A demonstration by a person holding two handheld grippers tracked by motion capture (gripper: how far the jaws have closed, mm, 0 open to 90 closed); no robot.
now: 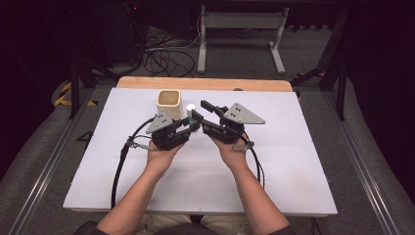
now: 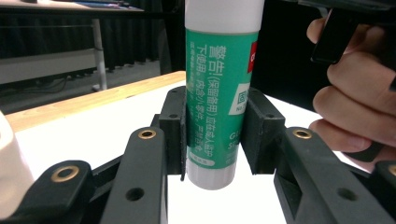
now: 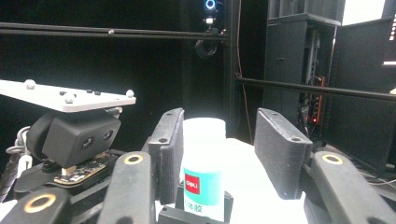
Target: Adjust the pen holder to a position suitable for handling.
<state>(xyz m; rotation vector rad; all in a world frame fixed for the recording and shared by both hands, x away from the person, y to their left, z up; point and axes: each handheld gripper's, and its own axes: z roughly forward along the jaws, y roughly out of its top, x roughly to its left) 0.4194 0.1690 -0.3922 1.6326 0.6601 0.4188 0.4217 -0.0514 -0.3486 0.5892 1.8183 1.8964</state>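
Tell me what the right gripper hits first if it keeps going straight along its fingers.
Most likely the white cap of the glue stick, which stands between the right gripper's open fingers while the left gripper clamps its green body. Depth is hard to judge; the cap may already be inside the gap.

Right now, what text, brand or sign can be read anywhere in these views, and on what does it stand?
"警告!(保留备用)": green label of the glue stick, held between the left gripper jaws.
Smaller Chinese lines beside it: too small to read.
"G..." and "S...": cut off by a jaw.
"deli": red patch, seen past the right gripper.
Cream cup: none.
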